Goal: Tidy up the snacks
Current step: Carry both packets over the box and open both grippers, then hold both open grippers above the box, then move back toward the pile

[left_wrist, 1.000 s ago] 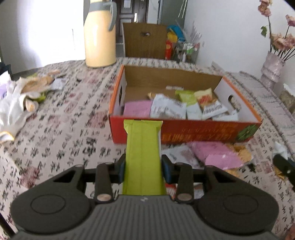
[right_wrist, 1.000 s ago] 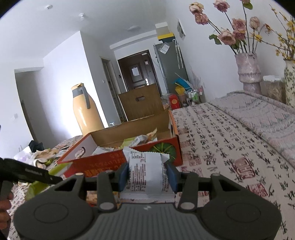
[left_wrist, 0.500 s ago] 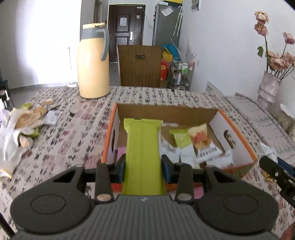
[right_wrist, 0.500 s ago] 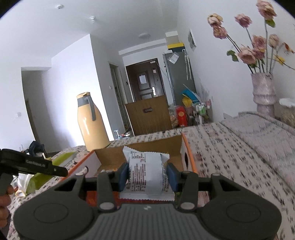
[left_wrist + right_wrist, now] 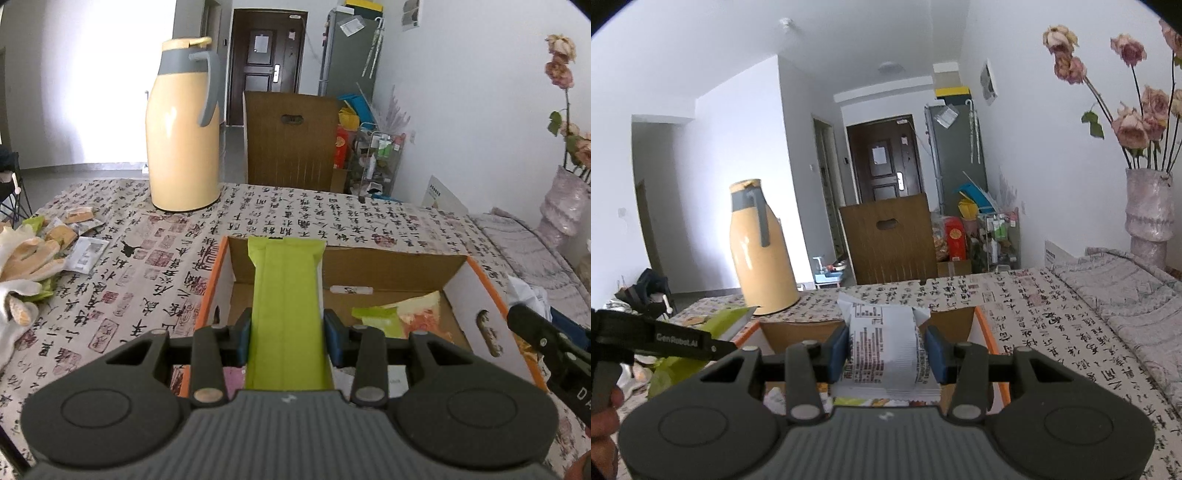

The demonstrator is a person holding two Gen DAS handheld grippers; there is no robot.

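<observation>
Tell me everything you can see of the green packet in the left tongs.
The green packet is a long, flat, matte lime wrapper with a lengthwise seam and a crimped far end. The left tongs clamp its two long edges with blue pads. It points forward above the open cardboard box, touching nothing else visible.

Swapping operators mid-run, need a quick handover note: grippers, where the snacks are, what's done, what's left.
Left gripper: shut on a long green packet, held above the near left part of the cardboard box.
Right gripper: shut on a white printed packet, also over the box, not yet let go.
Box: on the patterned tablecloth, already holds a few packets on its floor.
Done: some snacks boxed, two more picked up and brought over.
Left: drop both packets in, then collect the loose wrappers at the table's left edge near the yellow jug.
</observation>
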